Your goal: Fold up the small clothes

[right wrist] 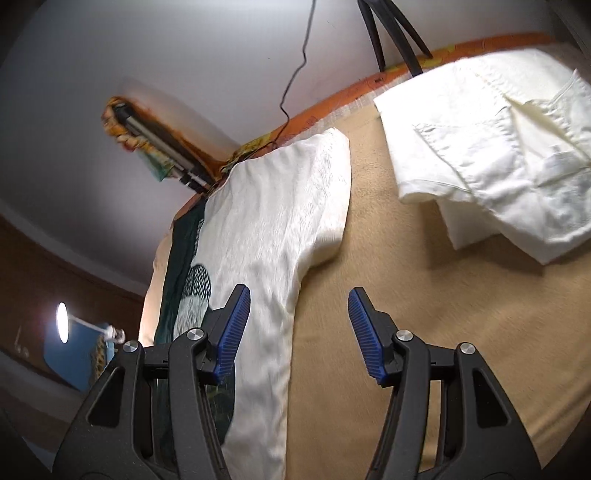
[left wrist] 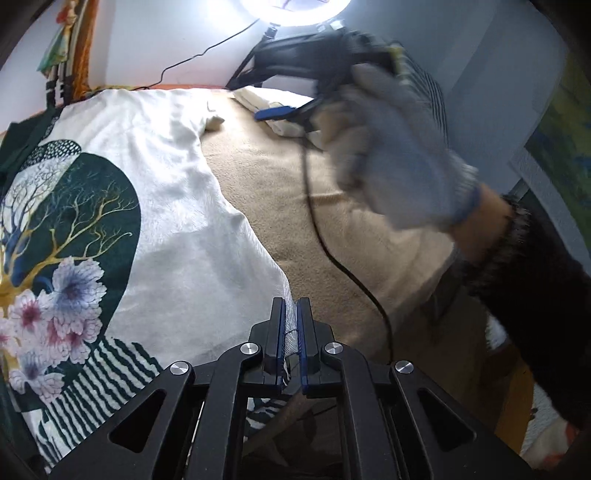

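Note:
A white T-shirt [left wrist: 177, 229] with a dark green tree-and-flower print lies spread on a tan blanket [left wrist: 295, 206]. My left gripper [left wrist: 290, 310] is shut on the shirt's lower right hem corner. The shirt also shows in the right wrist view [right wrist: 280, 229], its sleeve stretched toward the far edge. My right gripper [right wrist: 299, 299] is open and empty, above the shirt's side edge below the sleeve. It also appears in the left wrist view [left wrist: 280, 112], blurred, held by a gloved hand [left wrist: 391, 155].
Folded white clothes [right wrist: 498, 147] lie at the far right of the blanket [right wrist: 424, 314]. A black cable [left wrist: 332, 254] runs across the blanket. A ring light [left wrist: 295, 11] on a black tripod [right wrist: 391, 33] stands at the far edge.

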`<state>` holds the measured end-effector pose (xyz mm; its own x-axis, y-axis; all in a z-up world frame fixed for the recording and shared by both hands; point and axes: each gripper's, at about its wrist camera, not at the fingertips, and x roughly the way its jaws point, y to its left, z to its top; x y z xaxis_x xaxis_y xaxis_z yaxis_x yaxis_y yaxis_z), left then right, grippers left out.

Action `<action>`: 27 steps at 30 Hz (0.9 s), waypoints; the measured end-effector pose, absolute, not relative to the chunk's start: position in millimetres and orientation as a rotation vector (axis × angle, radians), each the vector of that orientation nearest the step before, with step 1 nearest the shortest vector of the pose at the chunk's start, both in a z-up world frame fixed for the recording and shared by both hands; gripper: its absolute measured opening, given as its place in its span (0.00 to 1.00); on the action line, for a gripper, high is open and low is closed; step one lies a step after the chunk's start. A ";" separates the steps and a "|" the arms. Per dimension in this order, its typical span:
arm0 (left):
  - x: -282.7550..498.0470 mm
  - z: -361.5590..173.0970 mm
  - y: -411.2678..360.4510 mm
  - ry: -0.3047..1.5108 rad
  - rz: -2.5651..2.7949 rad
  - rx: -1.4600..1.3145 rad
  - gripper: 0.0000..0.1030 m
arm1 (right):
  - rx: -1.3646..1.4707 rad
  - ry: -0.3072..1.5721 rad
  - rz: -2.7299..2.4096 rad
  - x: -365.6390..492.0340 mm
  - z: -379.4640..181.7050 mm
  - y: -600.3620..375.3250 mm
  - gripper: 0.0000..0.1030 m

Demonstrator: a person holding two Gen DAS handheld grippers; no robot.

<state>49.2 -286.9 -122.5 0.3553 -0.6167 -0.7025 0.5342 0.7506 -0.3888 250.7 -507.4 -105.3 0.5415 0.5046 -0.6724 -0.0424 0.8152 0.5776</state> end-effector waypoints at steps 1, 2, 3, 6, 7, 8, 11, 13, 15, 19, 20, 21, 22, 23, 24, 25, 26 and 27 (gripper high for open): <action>49.4 -122.1 -284.6 0.954 -0.745 -0.113 0.04 | 0.553 0.964 0.327 258.5 -109.9 -505.6 0.57; 50.2 -121.9 -282.6 0.955 -0.745 -0.124 0.04 | 0.568 0.983 0.305 269.6 -117.3 -502.8 0.57; 50.8 -122.0 -279.8 0.958 -0.748 -0.143 0.04 | 0.581 0.997 0.293 277.4 -122.9 -500.8 0.57; 52.8 -122.4 -276.0 0.964 -0.755 -0.176 0.04 | 0.627 1.034 0.256 298.5 -140.2 -496.4 0.56; 52.9 -122.2 -275.0 0.961 -0.753 -0.177 0.04 | 0.640 1.039 0.248 303.7 -144.3 -495.5 0.50; 52.9 -121.7 -273.6 0.958 -0.752 -0.178 0.04 | 0.655 1.042 0.237 309.2 -148.0 -495.0 0.47; 52.9 -123.5 -269.2 0.955 -0.749 -0.192 0.03 | 0.690 1.043 0.240 320.3 -151.7 -492.6 0.25; 50.5 -124.1 -262.2 0.957 -0.745 -0.214 0.03 | 0.678 1.051 0.244 326.5 -148.9 -486.9 0.08; 49.6 -124.8 -253.9 0.955 -0.740 -0.242 0.03 | 0.603 1.043 0.227 329.1 -138.6 -477.0 0.06; 48.9 -127.2 -237.6 0.952 -0.727 -0.281 0.03 | 0.425 1.013 0.245 326.7 -106.9 -446.5 0.06; 46.7 -127.3 -234.4 0.949 -0.722 -0.286 0.03 | 0.374 1.004 0.242 325.4 -98.9 -437.8 0.05; 44.0 -127.7 -229.9 0.951 -0.721 -0.303 0.03 | 0.336 1.000 0.234 325.1 -93.0 -431.0 0.05; 42.7 -127.9 -226.8 0.952 -0.721 -0.315 0.03 | 0.304 0.999 0.230 324.6 -88.0 -424.8 0.05; 40.5 -127.8 -223.2 0.950 -0.718 -0.329 0.03 | 0.272 0.995 0.229 323.8 -82.3 -419.5 0.05; 40.3 -127.3 -218.8 0.947 -0.714 -0.341 0.03 | 0.246 0.990 0.228 324.0 -78.0 -414.2 0.05; 39.7 -126.5 -214.1 0.944 -0.709 -0.352 0.03 | 0.216 0.983 0.229 323.6 -72.9 -406.7 0.05; 44.5 -126.3 -212.4 0.943 -0.705 -0.359 0.03 | 0.200 0.979 0.232 323.6 -69.1 -401.7 0.05; 43.9 -125.0 -207.7 0.939 -0.697 -0.366 0.03 | 0.189 0.975 0.237 324.1 -65.5 -396.0 0.05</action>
<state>43.9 -207.7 -125.0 0.3974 -0.6867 -0.6088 0.3840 0.7269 -0.5693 324.1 -396.0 -65.5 0.5384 0.2826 -0.7939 -0.1136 0.9578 0.2639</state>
